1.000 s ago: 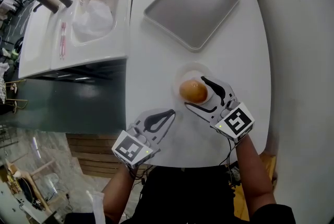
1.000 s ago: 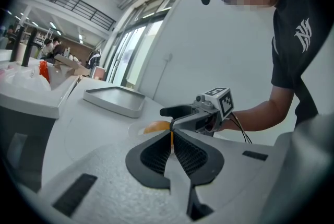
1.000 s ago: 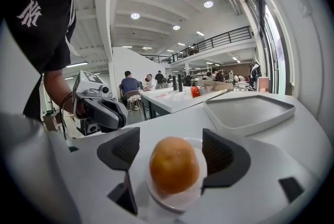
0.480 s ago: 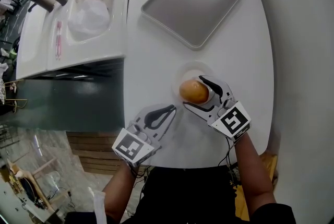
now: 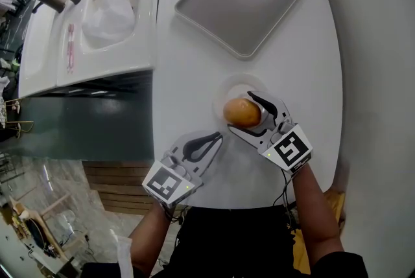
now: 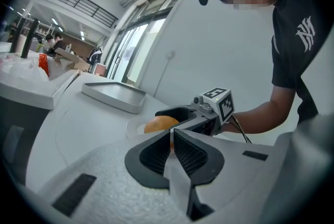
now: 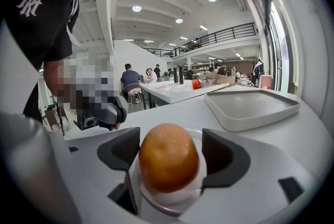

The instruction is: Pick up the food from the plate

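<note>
- The right gripper (image 7: pixel 171 154) has its jaws apart, one pad on each side of the bun (image 5: pixel 242 113). The pad at 9 o'clock in its own view looks just against the crust. The pad at 3 o'clock shows a sliver of gap, so nothing is clamped yet.
- The bun is round and golden-brown. It sits on the small white plate (image 5: pixel 235 85), toward the 5 o'clock part of the table (image 5: pixel 194 63) in the head view.
- The step in hand, as I judge it, is closing on the bun. The jaws are best brought in slowly and evenly at the bun's widest part, stopping as soon as both pads bear, since soft bread will dent. The lift should then be straight up, because the light plate may drag along if a pad catches its rim.
- The left gripper (image 6: pixel 171 138) has its jaws pressed together on nothing. It lies at 8 o'clock from the plate, apart from it.
- A grey tray (image 5: pixel 240 1) lies at 12 o'clock from the plate, well apart.
</note>
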`<state>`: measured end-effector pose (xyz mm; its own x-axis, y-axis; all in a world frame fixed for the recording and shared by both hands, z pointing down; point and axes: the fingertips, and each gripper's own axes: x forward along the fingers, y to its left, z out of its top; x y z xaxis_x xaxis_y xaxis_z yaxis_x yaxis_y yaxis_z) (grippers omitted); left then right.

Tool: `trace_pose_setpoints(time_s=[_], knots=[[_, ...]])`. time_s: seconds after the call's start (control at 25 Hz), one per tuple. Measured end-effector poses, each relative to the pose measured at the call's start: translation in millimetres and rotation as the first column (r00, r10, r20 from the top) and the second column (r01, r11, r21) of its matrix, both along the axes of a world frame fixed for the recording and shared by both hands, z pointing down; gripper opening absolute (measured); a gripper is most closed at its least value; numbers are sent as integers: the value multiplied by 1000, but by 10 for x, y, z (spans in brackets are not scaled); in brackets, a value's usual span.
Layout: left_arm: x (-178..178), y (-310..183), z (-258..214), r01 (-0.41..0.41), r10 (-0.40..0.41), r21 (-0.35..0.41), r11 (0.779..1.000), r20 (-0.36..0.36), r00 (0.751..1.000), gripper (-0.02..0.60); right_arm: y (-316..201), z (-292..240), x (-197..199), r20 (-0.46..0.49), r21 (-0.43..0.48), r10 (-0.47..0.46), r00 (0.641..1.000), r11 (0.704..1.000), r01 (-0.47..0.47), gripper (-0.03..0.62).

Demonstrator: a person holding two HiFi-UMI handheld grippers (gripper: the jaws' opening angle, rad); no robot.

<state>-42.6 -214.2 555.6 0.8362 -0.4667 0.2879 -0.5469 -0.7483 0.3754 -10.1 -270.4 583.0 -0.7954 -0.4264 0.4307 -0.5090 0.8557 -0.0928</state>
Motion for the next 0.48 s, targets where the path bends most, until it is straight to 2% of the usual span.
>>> trace_pose_setpoints(time_s=[0.12, 0.48], knots=[[-1, -13, -1, 3, -3, 0, 1000, -3, 1000, 11, 2, 19, -31, -25, 26, -38, 999, 999, 39, 330], [-47, -21, -51, 27, -27, 9, 1000, 10, 1000, 11, 66, -4, 27, -34, 19, -54, 998, 998, 55, 328]])
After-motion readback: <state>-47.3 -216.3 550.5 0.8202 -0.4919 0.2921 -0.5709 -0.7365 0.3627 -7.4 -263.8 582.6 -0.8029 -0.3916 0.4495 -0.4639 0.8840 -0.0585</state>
